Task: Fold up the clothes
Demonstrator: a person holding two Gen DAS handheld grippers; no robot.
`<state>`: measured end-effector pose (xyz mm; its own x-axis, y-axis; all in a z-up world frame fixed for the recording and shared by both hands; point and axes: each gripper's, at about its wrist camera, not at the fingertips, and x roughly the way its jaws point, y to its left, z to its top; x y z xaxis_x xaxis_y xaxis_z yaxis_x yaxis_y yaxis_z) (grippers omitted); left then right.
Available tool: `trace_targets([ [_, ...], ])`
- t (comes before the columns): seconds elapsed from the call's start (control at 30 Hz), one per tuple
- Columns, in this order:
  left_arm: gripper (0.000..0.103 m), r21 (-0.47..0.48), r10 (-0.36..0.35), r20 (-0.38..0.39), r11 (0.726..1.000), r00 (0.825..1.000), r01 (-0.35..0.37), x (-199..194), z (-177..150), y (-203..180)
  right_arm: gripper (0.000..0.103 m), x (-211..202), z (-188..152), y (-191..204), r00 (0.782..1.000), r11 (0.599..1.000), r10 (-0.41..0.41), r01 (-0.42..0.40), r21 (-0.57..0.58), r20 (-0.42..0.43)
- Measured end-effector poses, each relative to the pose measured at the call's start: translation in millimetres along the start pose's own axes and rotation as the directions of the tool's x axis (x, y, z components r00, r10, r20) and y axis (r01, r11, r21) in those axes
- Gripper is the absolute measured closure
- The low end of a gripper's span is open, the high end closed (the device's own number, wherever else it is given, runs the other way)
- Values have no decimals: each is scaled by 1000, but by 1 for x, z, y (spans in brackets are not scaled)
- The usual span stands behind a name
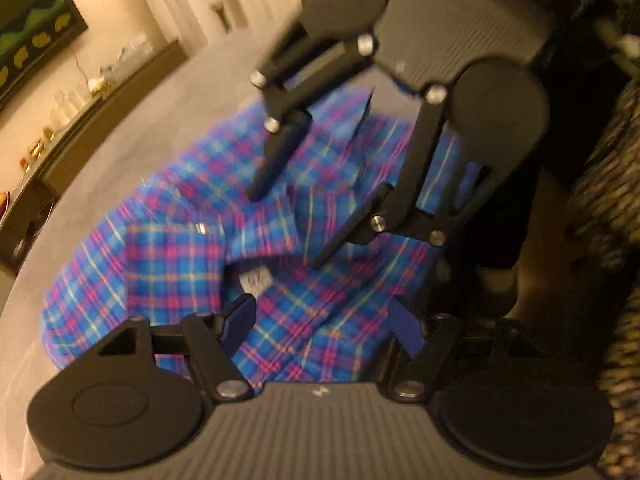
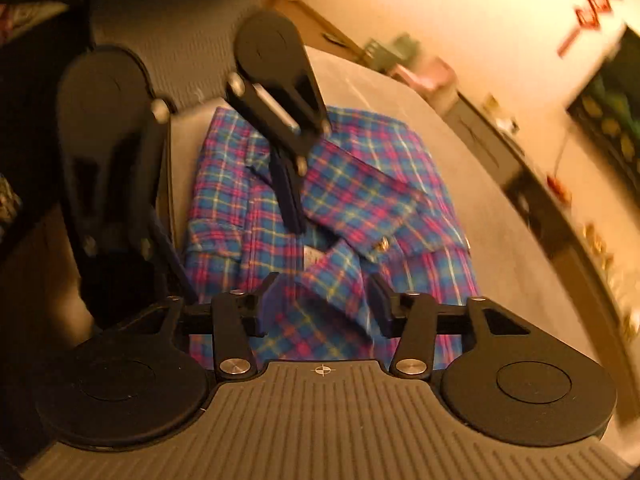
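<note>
You hold both grippers over a blue and pink plaid shirt [image 2: 352,200] that lies in the middle of both frames on a grey table [image 2: 500,208]. The shirt is partly gathered: a sleeve with a buttoned cuff [image 2: 380,245] lies folded across its body, and a collar flap stands up at lower centre.

Your right gripper [image 2: 322,304], at the bottom of the right wrist view, is spread wide over the collar, holding nothing. Your left gripper [image 1: 324,328], at the bottom of the left wrist view, is likewise spread, its fingers just above the cloth.

By the look of it, a fold is under way. The next move calls for pinching an edge cleanly, through one layer only.
</note>
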<state>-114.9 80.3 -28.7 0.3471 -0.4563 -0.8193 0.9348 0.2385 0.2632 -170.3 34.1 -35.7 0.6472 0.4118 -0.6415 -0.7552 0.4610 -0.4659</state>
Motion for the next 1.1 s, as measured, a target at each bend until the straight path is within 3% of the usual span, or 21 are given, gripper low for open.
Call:
trace_targets([
  [0.07, 25, -63, -31, 7, 998, 1000, 31, 6, -2, 9, 97, -1, -1, -16, 1000, 997, 11, -12, 71, 8],
  [0.1, 22, -88, -39, 9, 995, 999, 40, 7, -3, 13, 100, 0, -2, -26, 1000, 992, 12, -14, 128, 16],
  [0.23, 22, -184, -87, 40, 979, 995, 93, 12, -15, 26, 101, 6, -14, -70, 998, 927, 33, -49, 373, 49],
  [0.37, 27, -187, -87, 40, 978, 995, 93, 11, -13, 27, 103, 20, -28, -88, 992, 848, 105, -123, 515, 64],
  [0.43, 34, -144, -31, 58, 989, 998, 39, 0, -6, 26, 103, 26, -34, -93, 988, 810, 136, -153, 566, 73],
  [0.53, 33, -79, 97, 103, 993, 990, -90, -19, 6, 27, 103, 36, -43, -101, 980, 744, 179, -195, 639, 90],
  [0.6, 32, -30, 141, 115, 990, 983, -139, -23, 14, 27, 103, 43, -48, -106, 973, 696, 207, -221, 684, 104],
  [0.7, 33, 107, 186, 55, 976, 981, -191, 1, 18, 20, 103, 51, -53, -113, 963, 636, 233, -256, 728, 135],
  [0.8, 44, 202, 229, 16, 952, 973, -228, 26, 16, 17, 103, 47, -55, -114, 962, 628, 236, -260, 733, 138],
  [0.87, 51, 183, 220, 27, 958, 975, -221, 28, 16, 24, 103, 45, -56, -114, 961, 623, 238, -262, 737, 141],
  [0.93, 66, 164, 227, 39, 959, 973, -231, 24, 16, 32, 103, 42, -57, -115, 960, 618, 241, -265, 741, 143],
  [0.97, 67, 162, 227, 41, 960, 973, -231, 23, 17, 35, 103, 41, -57, -115, 960, 615, 242, -266, 742, 144],
  [1.1, 86, 183, 212, 45, 959, 976, -217, 25, 16, 34, 103, 36, -59, -116, 958, 604, 246, -271, 750, 148],
])
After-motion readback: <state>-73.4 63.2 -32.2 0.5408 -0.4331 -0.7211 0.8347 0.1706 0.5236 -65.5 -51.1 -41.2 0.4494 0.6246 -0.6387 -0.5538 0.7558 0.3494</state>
